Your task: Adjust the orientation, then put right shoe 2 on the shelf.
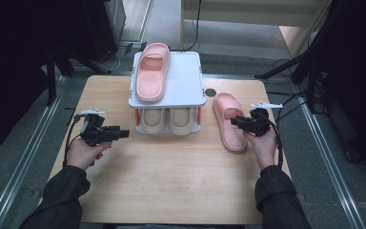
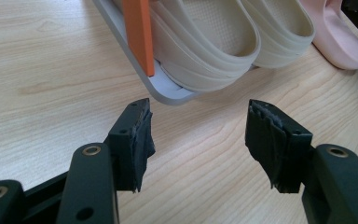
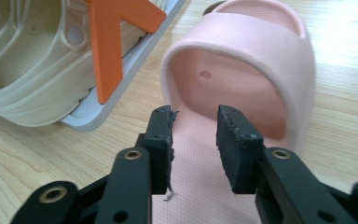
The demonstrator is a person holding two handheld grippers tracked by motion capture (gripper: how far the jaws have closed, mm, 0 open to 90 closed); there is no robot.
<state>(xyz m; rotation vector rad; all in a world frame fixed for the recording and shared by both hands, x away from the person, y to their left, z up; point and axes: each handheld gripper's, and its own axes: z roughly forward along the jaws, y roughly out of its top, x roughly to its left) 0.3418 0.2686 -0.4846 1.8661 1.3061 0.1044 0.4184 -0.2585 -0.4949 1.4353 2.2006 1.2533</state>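
My right gripper (image 3: 194, 128) hovers over the pink slide (image 1: 229, 121) lying on the table (image 1: 171, 176) just right of the rack (image 1: 190, 78); its jaws stand a little apart above the footbed, in front of the strap, grasping nothing. From the high view I cannot tell whether they touch the slide, since my hand (image 1: 262, 143) covers its near edge. My left gripper (image 2: 198, 135) is released, jaws wide, over bare wood near the rack's front left corner. A second pink slide (image 1: 151, 71) rests on the top shelf, its toe overhanging the far edge. The beige pair (image 1: 167, 121) below is half hidden by that shelf. I can read no writing anywhere.
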